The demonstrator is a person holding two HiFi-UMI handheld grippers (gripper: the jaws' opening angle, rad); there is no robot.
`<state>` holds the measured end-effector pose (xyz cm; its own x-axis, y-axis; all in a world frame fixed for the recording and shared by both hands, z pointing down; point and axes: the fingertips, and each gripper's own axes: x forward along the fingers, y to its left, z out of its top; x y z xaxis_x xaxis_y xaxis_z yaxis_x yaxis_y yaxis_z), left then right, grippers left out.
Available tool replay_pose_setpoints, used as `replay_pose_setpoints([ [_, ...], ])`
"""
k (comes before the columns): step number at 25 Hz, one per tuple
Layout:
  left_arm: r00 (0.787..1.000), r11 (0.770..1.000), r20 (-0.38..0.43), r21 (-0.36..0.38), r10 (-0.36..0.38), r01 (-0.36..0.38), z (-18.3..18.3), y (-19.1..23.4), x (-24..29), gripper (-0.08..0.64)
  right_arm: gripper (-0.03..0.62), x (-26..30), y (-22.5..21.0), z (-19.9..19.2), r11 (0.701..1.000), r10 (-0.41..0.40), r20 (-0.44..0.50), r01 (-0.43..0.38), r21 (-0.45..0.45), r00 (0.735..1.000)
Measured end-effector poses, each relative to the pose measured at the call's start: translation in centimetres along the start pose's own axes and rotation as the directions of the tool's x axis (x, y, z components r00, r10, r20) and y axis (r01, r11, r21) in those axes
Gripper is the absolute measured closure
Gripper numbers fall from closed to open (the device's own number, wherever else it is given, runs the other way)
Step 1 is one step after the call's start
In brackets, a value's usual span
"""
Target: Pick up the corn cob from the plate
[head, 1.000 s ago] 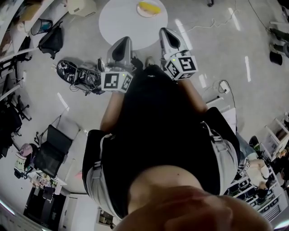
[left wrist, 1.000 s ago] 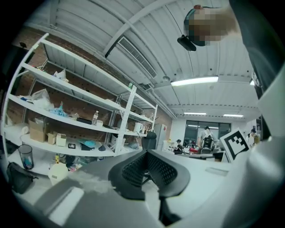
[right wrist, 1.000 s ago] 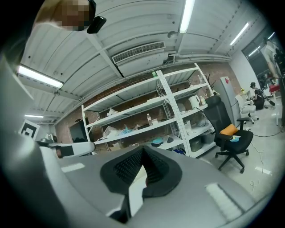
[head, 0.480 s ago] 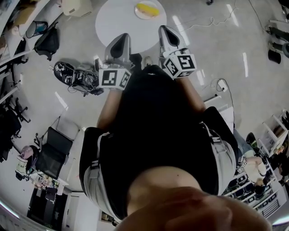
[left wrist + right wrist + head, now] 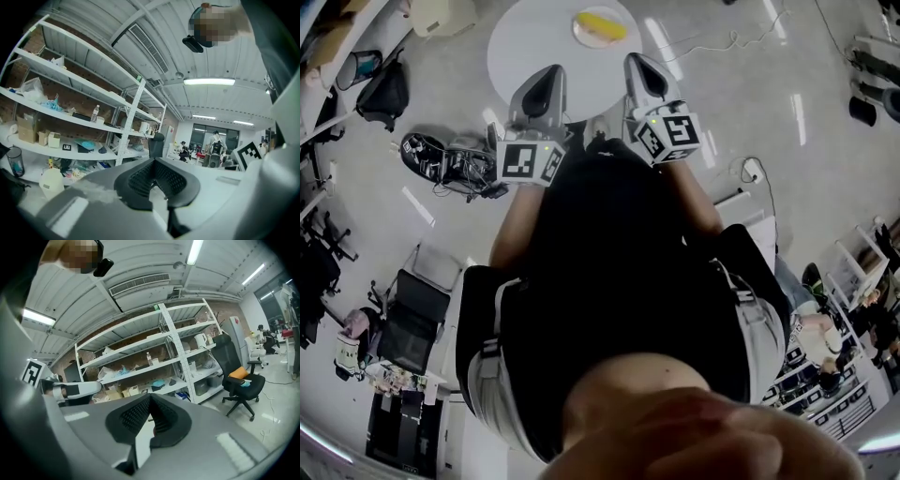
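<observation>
Holding nothing, left gripper (image 5: 548, 75) and right gripper (image 5: 637, 64) fingers closed, short of corn cob (image 5: 602, 23)

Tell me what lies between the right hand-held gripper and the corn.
Only bare white table, seen in the head view: nothing sits between the right hand-held gripper and the corn on its plate.
</observation>
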<state>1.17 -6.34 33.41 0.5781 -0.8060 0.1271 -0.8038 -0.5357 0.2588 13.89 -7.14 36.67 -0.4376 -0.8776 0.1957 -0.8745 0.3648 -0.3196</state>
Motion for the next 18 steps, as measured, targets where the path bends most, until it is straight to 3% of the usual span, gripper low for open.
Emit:
replay_pose_setpoints([
  [18,0.998,0.998,-0.057,-0.06,-0.026,0.022,-3.3,4.5,5.5,0.558,0.586,6.3,-4.3,-5.5,0.998,-0.067,-0.131,0.069,0.014,0.989],
])
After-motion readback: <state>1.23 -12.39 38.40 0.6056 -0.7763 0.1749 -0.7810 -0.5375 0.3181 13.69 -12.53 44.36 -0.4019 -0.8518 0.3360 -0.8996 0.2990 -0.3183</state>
